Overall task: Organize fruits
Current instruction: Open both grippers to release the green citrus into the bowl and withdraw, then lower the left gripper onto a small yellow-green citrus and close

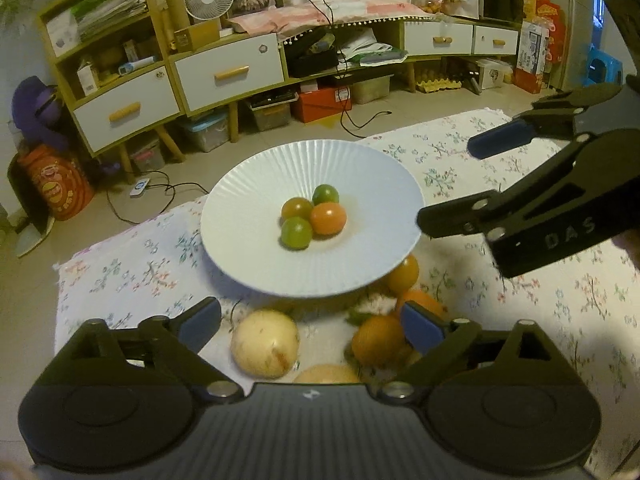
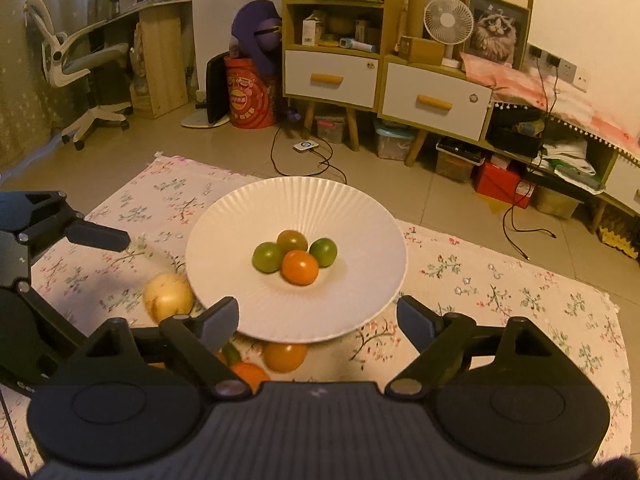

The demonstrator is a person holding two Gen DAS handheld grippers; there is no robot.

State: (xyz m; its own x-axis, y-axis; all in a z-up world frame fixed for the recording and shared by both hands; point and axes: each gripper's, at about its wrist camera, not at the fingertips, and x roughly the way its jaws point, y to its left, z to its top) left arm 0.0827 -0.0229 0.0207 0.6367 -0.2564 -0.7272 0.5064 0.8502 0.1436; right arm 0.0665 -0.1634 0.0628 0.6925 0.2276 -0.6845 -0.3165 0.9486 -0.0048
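Four small round fruits sit huddled, touching, in the middle of my white ribbed plate: two green, one brownish-green, one orange. The plate rests on the flowered cloth covering the worktop, its far rim close to the cloth's far edge. More fruit lies on the cloth at the plate's near rim: a pale yellow round one, a few orange ones and one partly tucked under the rim. My left hand-held gripper hangs tilted downward over that loose fruit, its jaws spread wide with nothing between them. My right hand-held gripper is angled down at the plate's near rim, jaws likewise wide apart and holding nothing. To the right of the plate the cloth lies bare and open.
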